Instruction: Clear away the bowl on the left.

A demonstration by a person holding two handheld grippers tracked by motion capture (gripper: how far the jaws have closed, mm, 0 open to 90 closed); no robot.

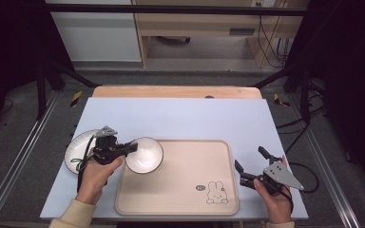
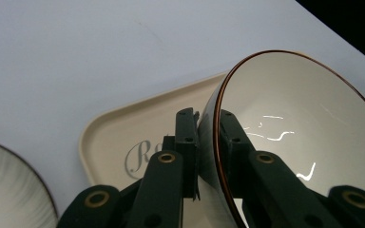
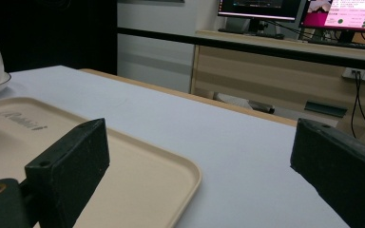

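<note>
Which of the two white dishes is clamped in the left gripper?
The deep white brown-rimmed bowl over the beige tray's corner; the flat ribbed white plate lies untouched.

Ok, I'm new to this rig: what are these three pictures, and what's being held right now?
A person works at a table with a hand-held clamp in each hand. The high view looks down from above; the other two come from cameras riding on each tool. On the pale mat lie a beige tray with a rabbit print and a white plate. The left tool is shut on the rim of a white bowl, which is over the tray's corner. The right tool is open, holding nothing, beside the tray.
</note>
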